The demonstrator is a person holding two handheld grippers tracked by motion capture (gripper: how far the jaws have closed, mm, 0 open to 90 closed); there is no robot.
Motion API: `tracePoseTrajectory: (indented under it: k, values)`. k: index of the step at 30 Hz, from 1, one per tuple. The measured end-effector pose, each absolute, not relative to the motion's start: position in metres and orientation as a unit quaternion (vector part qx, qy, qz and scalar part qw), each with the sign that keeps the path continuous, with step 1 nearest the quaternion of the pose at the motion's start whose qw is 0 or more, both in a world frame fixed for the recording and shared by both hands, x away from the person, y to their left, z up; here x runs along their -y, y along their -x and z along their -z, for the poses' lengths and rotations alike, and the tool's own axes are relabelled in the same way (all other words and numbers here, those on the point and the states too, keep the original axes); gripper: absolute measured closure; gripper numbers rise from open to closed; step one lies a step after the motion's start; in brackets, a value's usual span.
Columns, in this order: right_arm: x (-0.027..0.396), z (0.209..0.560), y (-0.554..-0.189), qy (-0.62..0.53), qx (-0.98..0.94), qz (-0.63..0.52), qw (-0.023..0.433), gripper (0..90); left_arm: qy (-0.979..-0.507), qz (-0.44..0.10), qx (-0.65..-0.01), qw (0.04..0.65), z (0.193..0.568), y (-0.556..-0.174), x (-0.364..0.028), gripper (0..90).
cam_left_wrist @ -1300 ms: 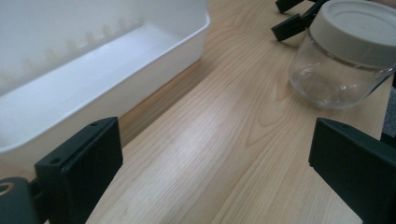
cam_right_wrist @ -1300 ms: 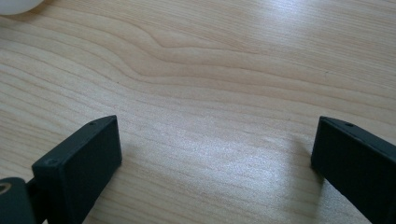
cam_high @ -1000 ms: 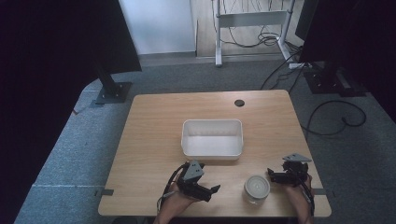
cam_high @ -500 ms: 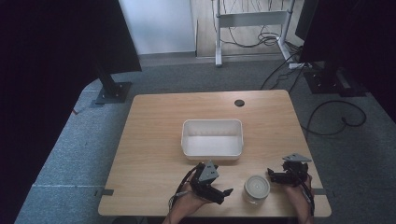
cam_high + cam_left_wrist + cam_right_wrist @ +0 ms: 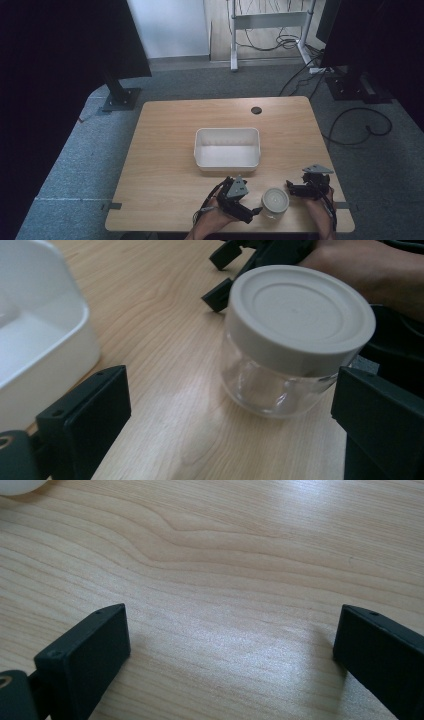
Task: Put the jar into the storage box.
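Jar [image 5: 295, 340] stood on table [image 5: 165, 150], lid on, just ahead of left gripper [image 5: 230, 430] fingers, spread wide for grasp. Right gripper [image 5: 230, 650] also held wide, nothing btwn fingers, parked beside jar.

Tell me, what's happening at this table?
A person sits at a wooden table with a claw tool in each hand. The left claw, wide open, is close beside a small clear jar with a white lid, not gripping it. The right claw is on the jar's other side, also open, over bare wood. A white tray sits farther back.
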State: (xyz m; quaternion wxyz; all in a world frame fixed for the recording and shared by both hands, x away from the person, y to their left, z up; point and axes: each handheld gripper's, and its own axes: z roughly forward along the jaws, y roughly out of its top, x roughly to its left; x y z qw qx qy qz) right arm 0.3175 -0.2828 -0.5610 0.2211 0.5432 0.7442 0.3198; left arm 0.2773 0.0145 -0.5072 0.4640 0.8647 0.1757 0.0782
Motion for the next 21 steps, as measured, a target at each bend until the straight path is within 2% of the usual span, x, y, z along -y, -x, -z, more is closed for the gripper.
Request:
tracePoseTrajectory:
  k: [21]
  values:
    - [0.283, 0.561, -0.318, -0.542, -0.745, -0.320, 0.221, 1.2, -0.873, -0.063, -0.148, 0.461, 0.522, -0.268, 0.027, 2.8]
